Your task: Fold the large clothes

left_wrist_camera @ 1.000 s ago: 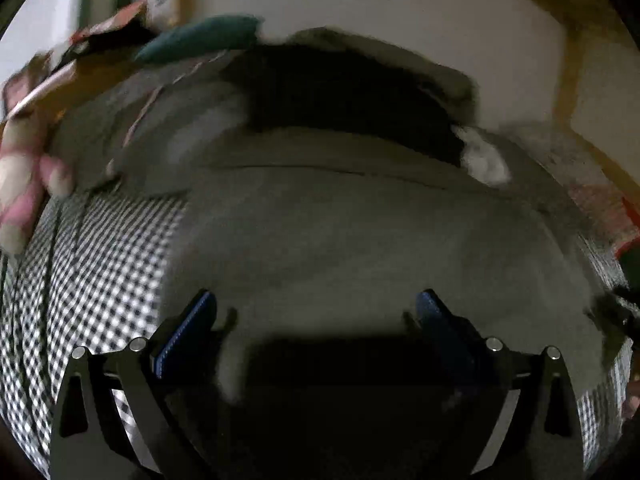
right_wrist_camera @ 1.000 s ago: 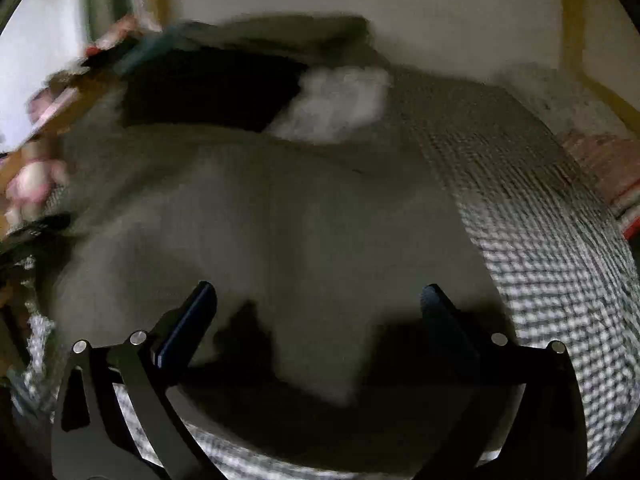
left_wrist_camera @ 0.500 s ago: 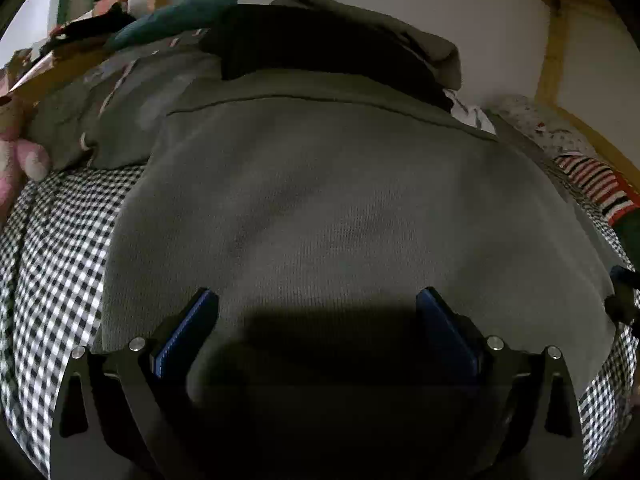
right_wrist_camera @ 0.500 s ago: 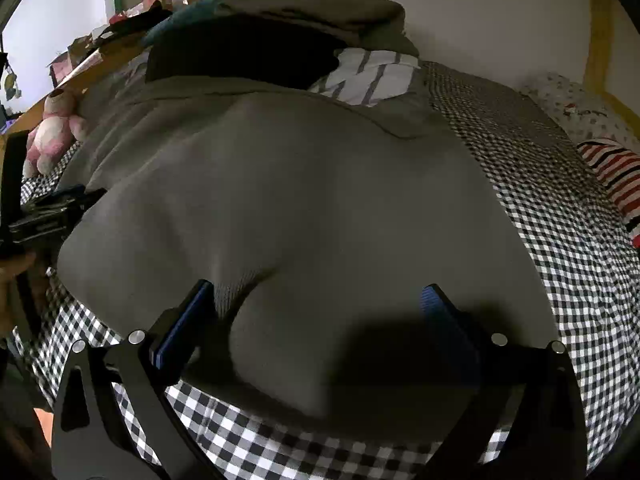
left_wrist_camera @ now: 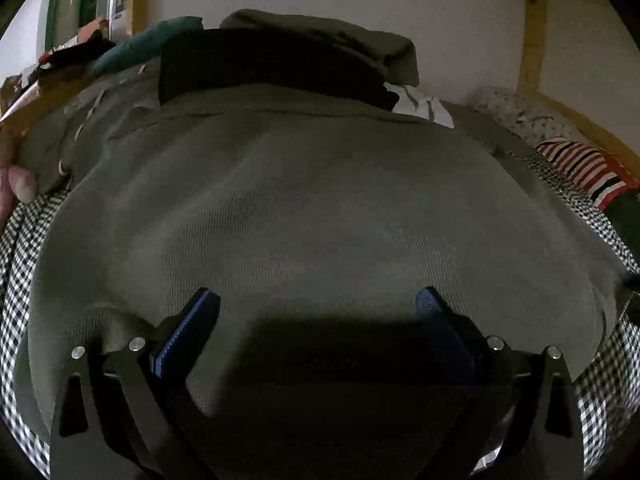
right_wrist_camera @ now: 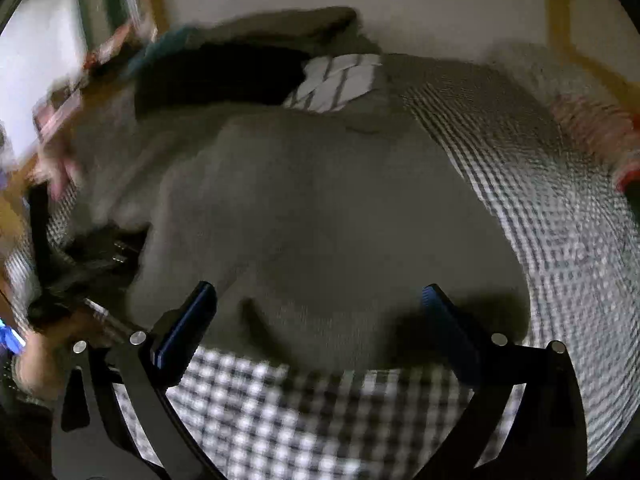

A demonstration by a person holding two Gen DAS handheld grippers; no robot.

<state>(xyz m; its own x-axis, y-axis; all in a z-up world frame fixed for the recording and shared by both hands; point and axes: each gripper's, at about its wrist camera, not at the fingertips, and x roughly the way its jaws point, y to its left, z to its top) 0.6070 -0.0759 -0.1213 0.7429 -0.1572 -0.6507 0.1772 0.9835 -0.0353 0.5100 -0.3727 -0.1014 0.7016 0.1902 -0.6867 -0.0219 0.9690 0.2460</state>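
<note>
While my left gripper [left_wrist_camera: 316, 312] and right gripper [right_wrist_camera: 318, 304] hover spread and empty, the olive sweatshirt [left_wrist_camera: 312, 216] lies flat on the checked bed [right_wrist_camera: 560, 240], long axis pointing toward the wall.

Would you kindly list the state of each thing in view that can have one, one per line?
Grey-green knit sweater: spread flat on the black-and-white checked bedsheet, not gripped.
Left gripper: open, fingers over the sweater's near edge.
Right gripper: open, holding nothing.
Dark folded garments: stacked behind the sweater.
White striped cloth: folded beside that stack.
</note>
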